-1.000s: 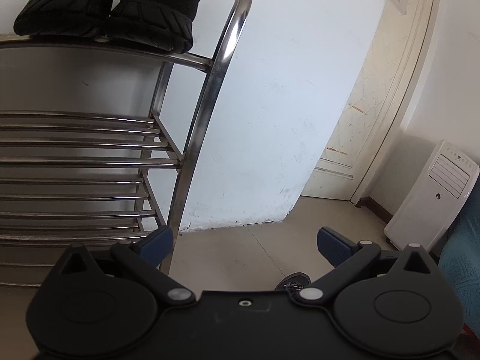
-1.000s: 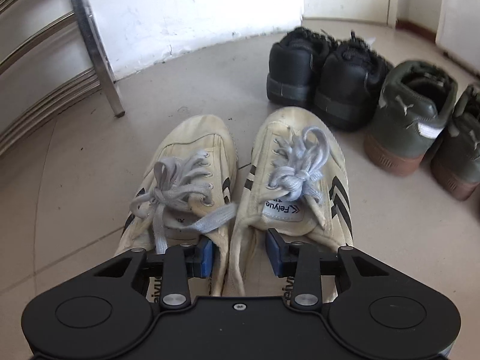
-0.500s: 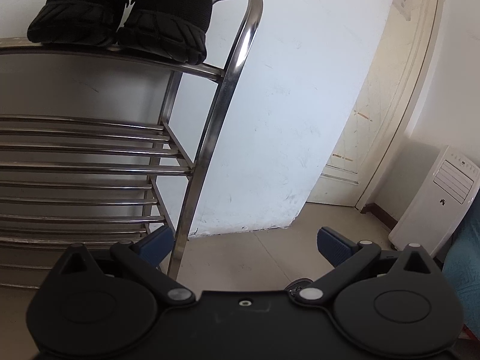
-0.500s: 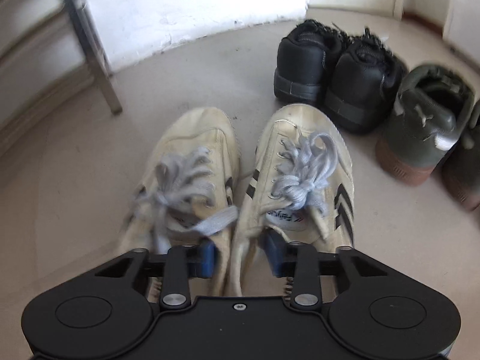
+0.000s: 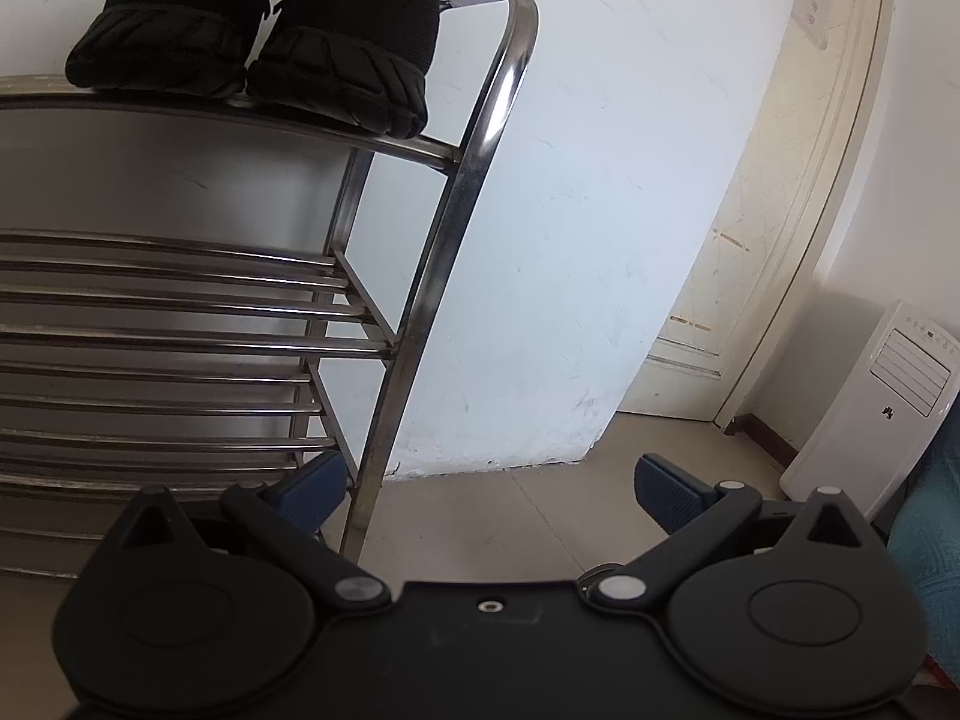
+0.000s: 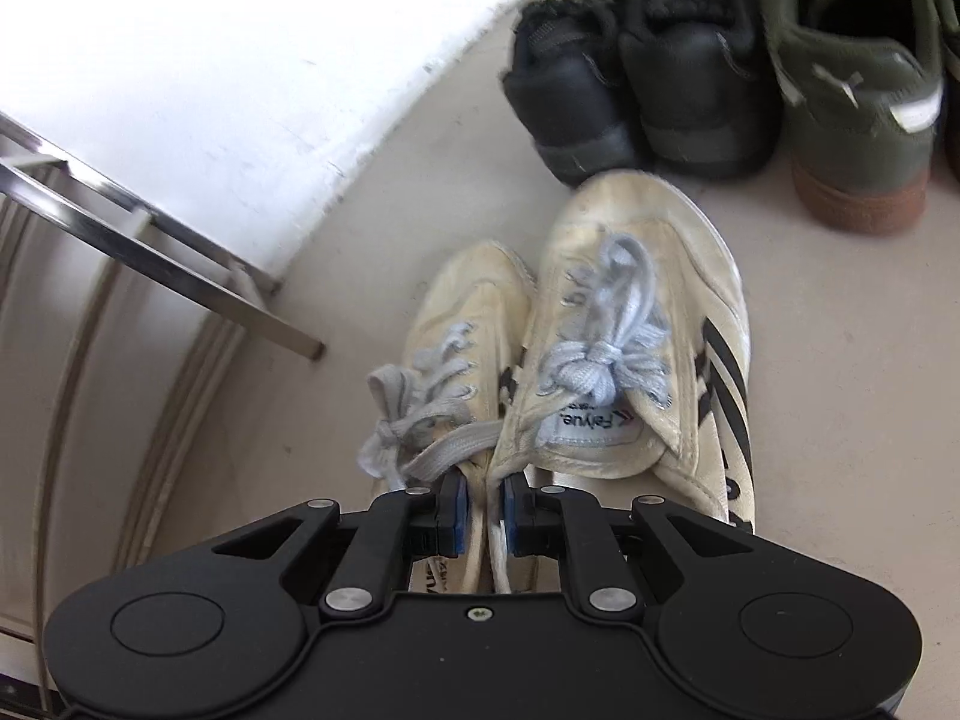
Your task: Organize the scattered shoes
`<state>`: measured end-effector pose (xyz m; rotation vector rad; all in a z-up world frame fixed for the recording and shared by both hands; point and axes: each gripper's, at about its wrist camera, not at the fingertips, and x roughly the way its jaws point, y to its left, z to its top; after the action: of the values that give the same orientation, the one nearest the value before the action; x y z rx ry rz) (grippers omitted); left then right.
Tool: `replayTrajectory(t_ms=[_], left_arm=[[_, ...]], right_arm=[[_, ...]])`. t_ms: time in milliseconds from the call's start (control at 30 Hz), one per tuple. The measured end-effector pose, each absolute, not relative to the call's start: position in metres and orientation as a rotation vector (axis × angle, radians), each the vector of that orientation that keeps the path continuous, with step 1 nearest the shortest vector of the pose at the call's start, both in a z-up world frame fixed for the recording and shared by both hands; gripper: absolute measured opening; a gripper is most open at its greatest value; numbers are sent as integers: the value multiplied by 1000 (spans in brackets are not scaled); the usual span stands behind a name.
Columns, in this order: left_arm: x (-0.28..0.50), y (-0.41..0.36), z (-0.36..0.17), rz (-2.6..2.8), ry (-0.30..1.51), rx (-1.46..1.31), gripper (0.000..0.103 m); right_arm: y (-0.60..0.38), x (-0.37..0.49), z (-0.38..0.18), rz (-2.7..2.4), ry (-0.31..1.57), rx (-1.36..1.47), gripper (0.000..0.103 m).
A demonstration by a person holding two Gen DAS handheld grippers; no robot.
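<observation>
Between your right tongs (image 6: 480, 507), nearly shut, 2 cream shoes' (image 6: 636, 324) inner collars pinch together, lifting as 1; left tongs (image 5: 489, 483) gape wide, holding nothing.

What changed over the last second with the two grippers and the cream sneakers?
The right gripper closed on the inner collars of the cream sneakers, pinching the pair together, and tipped them toward the shoe rack. The left gripper stayed open and empty and tilted upward. The black shoes and green shoe stayed put.
</observation>
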<state>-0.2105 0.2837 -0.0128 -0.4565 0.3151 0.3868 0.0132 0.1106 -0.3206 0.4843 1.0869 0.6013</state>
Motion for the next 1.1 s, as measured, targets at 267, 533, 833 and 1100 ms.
replayTrajectory(t_ms=[267, 533, 833, 1100], left_arm=[[-212, 285, -12, 397, 316, -447, 103], [-214, 287, -12, 421, 319, -425, 103], [-206, 291, -18, 425, 351, -403, 103], [-203, 294, -22, 419, 359, -411, 103]], right_arm=[[137, 5, -321, 591, 1085, 248, 11], [169, -23, -340, 532, 892, 25, 24], [184, -21, -339, 542, 872, -46, 21], [139, 19, -335, 554, 1041, 399, 18]])
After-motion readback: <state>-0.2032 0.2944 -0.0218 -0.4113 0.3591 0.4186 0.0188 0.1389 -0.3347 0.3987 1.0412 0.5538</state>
